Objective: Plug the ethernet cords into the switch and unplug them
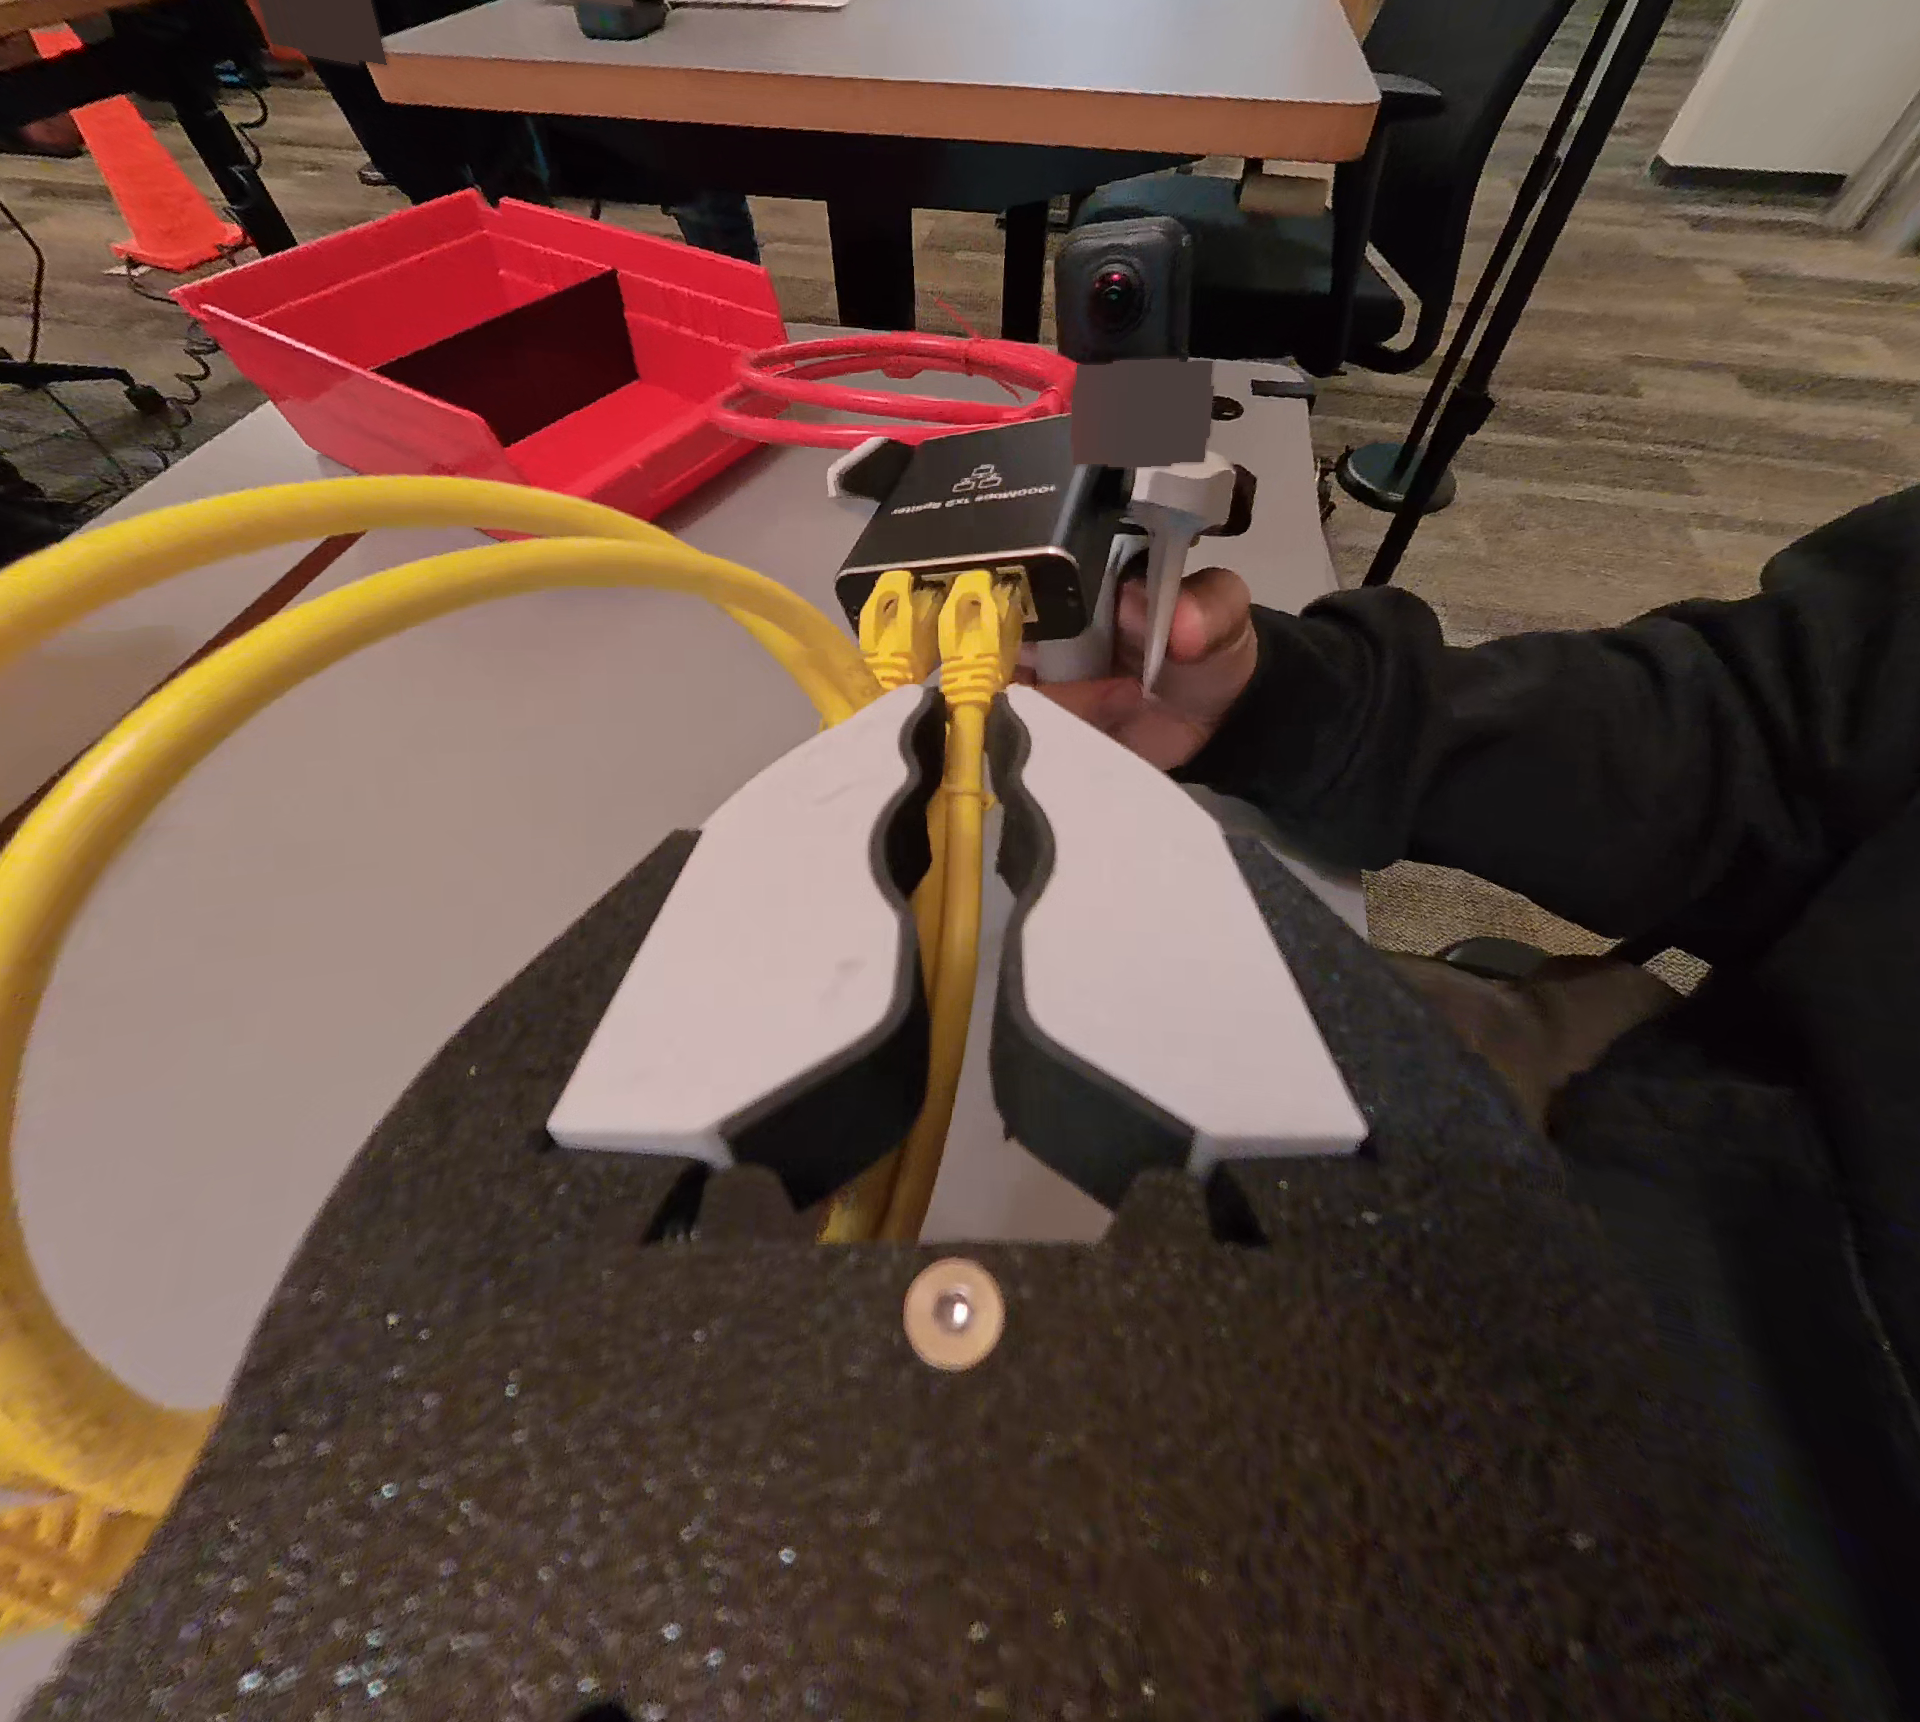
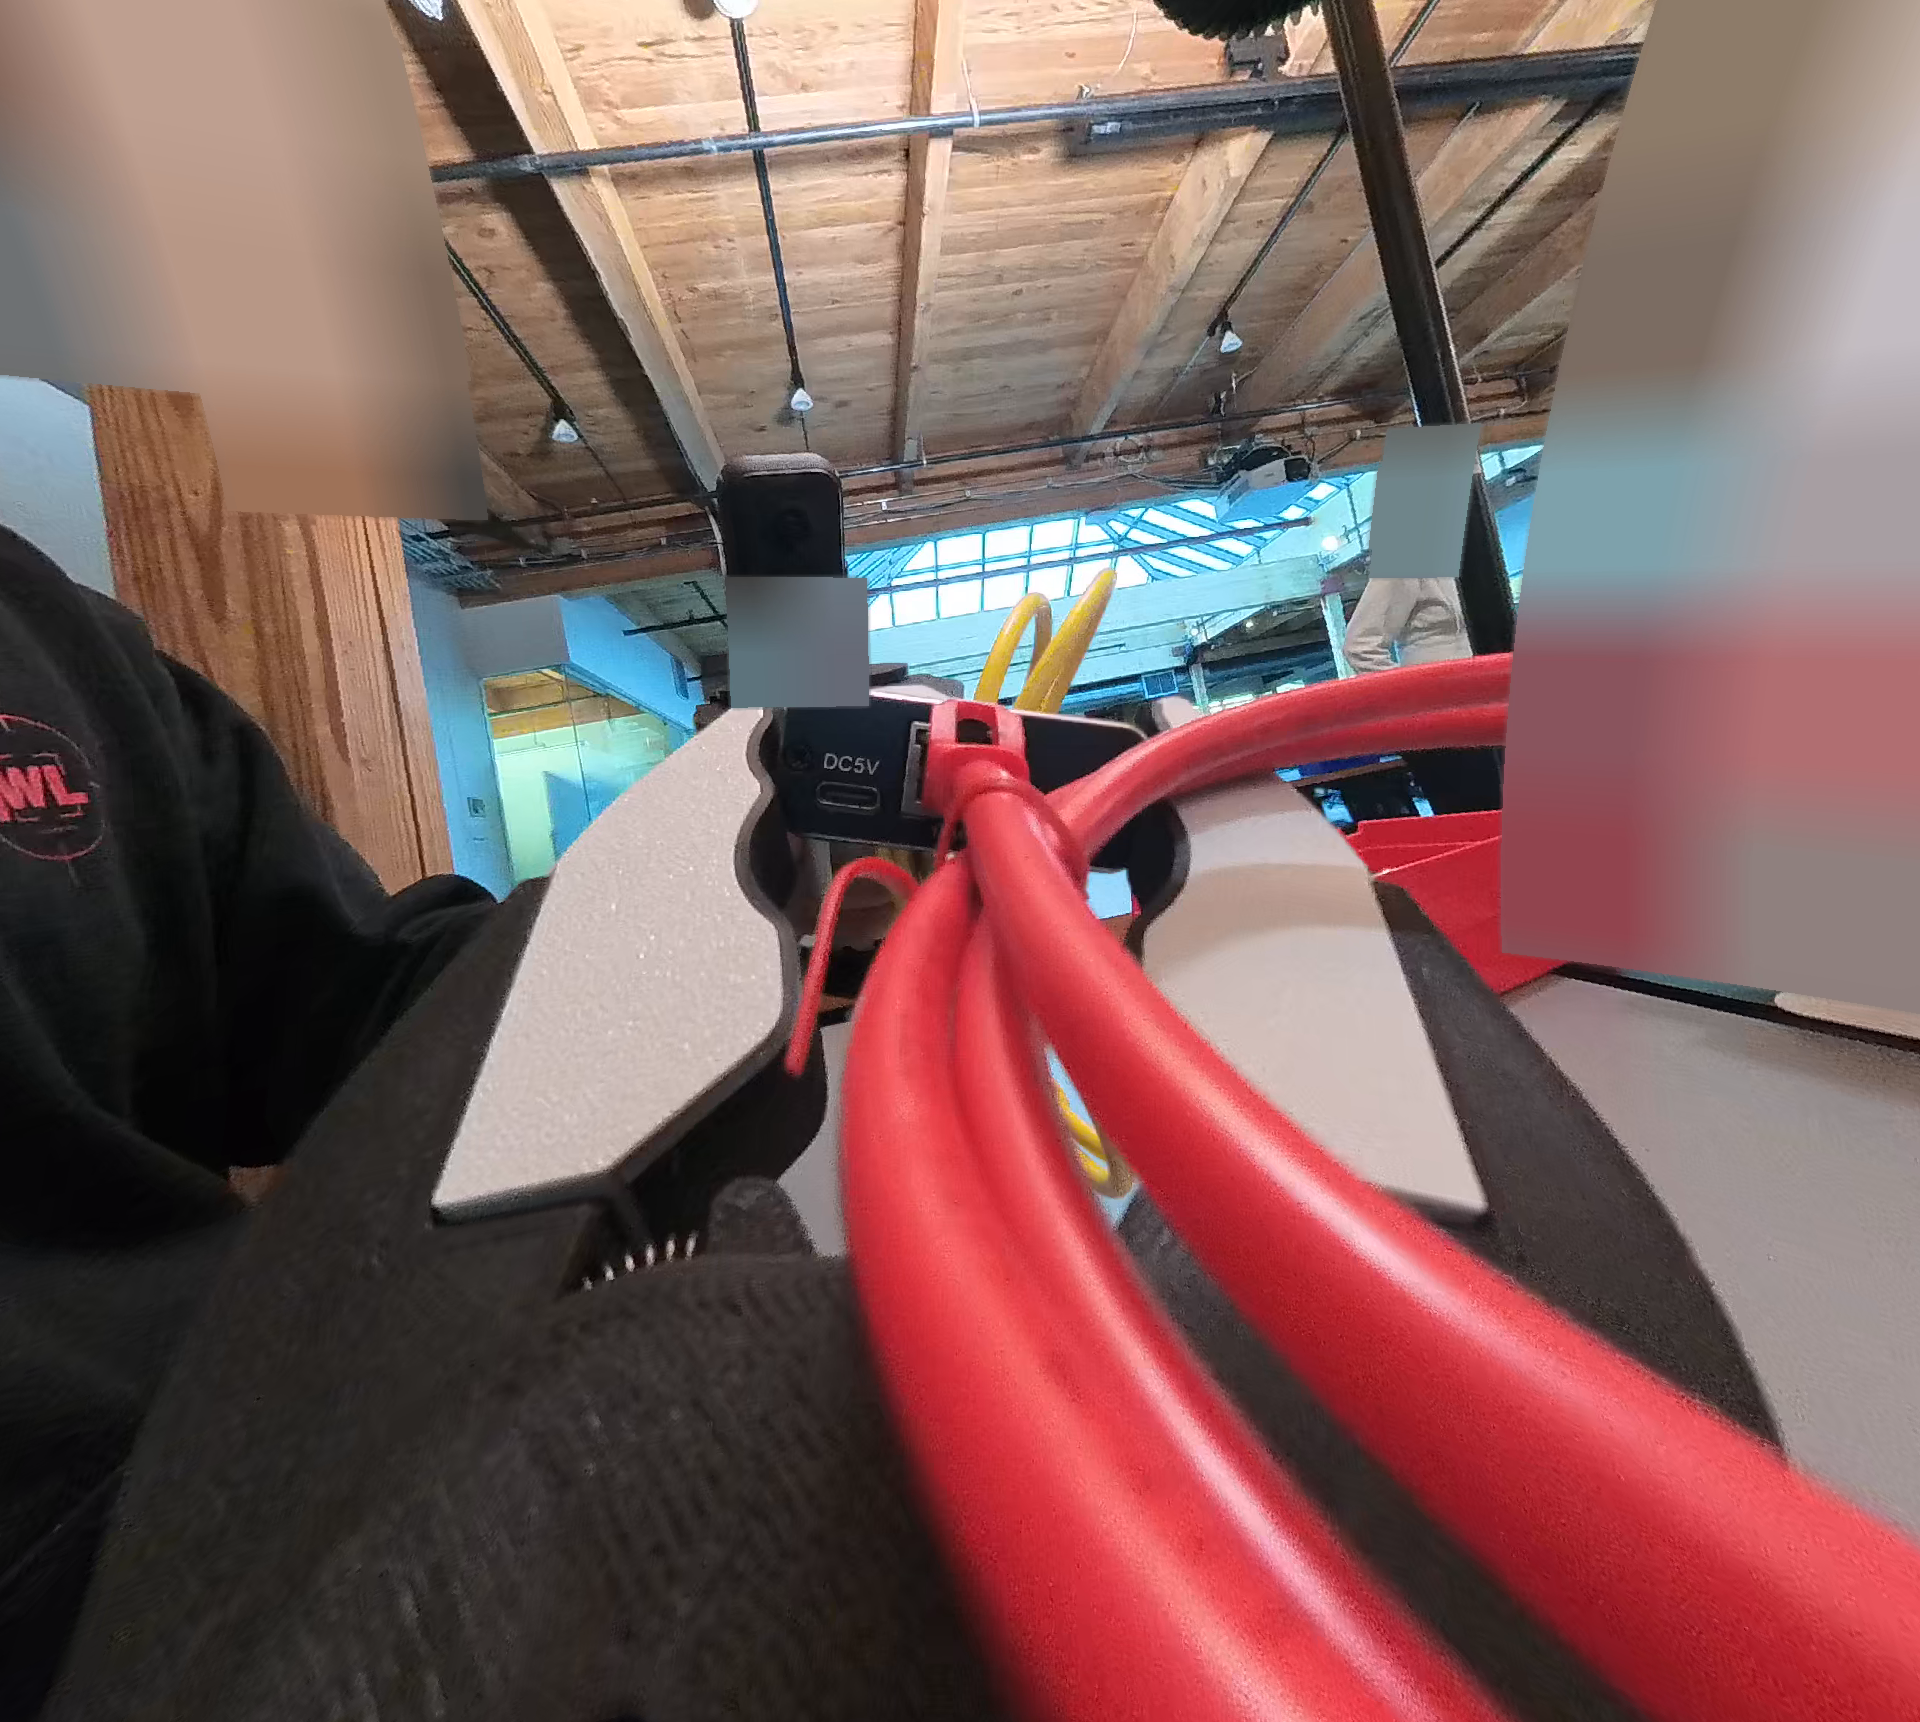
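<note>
- Your left claw (image 1: 966, 716), the pair of grey curved fingers with black wavy pads, is nearly closed around a yellow round-jacketed ethernet cord (image 1: 961, 851). The pads sit right against the cord just behind its boot, though I can't say how hard they pinch.
- Straight ahead of those fingertips, that cord's yellow moulded plug (image 1: 971, 633) is seated in the near face of the small black metal switch box (image 1: 971, 519). A second yellow plug (image 1: 891, 628) sits in the port just to its left.
- Your right claw (image 2: 961, 799), the same grey-and-black build, has the switch clamped across its body between the fingertips. It holds the box up off the grey tabletop (image 1: 416, 799).
- On the side facing your right claw, a red ethernet cord (image 2: 1039, 1153) with a red tie around it is plugged into the port beside the small oval power socket. Its loops run back over the right finger.
- So by my reading all three ports look filled: plugging in is done and the unplugging step is starting.
- Next move, as I judge it: the latch tab needs pressing before you draw back. Slide your grip forward onto the boot and pull straight along the port, with your right claw bracing.
- Out to the left of your left claw, the yellow loops (image 1: 312, 592) arc wide, and the empty red plastic bin (image 1: 488, 363) sits beyond.
</note>
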The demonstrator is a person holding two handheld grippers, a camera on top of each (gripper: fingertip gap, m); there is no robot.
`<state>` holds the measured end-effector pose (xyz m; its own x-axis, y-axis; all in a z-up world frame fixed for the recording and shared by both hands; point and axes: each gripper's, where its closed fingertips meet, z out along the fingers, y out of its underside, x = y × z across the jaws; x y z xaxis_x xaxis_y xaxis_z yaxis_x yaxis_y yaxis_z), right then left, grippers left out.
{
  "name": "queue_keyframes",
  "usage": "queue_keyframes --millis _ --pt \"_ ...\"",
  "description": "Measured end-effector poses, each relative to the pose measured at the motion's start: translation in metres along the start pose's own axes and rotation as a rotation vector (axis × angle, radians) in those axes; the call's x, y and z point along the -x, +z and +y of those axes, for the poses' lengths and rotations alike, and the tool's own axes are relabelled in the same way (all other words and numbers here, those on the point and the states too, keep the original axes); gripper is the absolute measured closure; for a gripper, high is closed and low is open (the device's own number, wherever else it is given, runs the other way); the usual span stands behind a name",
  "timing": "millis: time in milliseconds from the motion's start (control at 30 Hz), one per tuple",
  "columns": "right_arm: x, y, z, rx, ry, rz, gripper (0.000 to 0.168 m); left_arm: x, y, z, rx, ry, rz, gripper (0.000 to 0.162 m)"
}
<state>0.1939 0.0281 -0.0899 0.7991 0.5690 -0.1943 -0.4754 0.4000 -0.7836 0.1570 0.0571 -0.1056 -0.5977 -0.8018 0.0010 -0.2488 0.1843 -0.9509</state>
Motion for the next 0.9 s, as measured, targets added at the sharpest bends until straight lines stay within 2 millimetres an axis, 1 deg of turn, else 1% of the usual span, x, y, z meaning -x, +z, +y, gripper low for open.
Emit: queue_keyframes --millis 233,367,433,500,533,633,733,900 --pt "-0.004 -0.003 0.004 0.009 0.014 0.011 0.102 0.003 0.003 0.003 0.044 0.02 -0.053 0.154" --pt "-0.001 0.0 0.0 0.002 0.008 0.0 0.102 0.001 0.002 -0.004 -0.041 -0.103 0.026 0.154" --pt "-0.001 -0.001 0.001 0.018 0.006 -0.001 0.102 0.001 0.002 -0.003 -0.054 -0.118 0.037 0.154" --pt "-0.001 -0.002 0.0 -0.003 0.021 -0.011 0.102 0.0 0.003 -0.004 -0.073 -0.127 0.048 0.154" --pt "0.0 -0.002 -0.001 -0.014 0.029 -0.02 0.102 -0.001 0.002 -0.005 -0.076 -0.124 0.054 0.154" --pt "0.002 -0.002 0.002 0.053 0.004 -0.03 0.103 -0.004 0.002 -0.001 -0.036 -0.053 0.032 0.154" --pt "0.006 -0.002 -0.006 0.028 0.0 -0.041 0.103 -0.007 0.003 -0.007 -0.065 -0.037 0.009 0.154" --pt "0.006 -0.002 -0.011 0.02 -0.018 -0.028 0.103 -0.007 0.004 -0.013 -0.102 0.0 -0.026 0.154"
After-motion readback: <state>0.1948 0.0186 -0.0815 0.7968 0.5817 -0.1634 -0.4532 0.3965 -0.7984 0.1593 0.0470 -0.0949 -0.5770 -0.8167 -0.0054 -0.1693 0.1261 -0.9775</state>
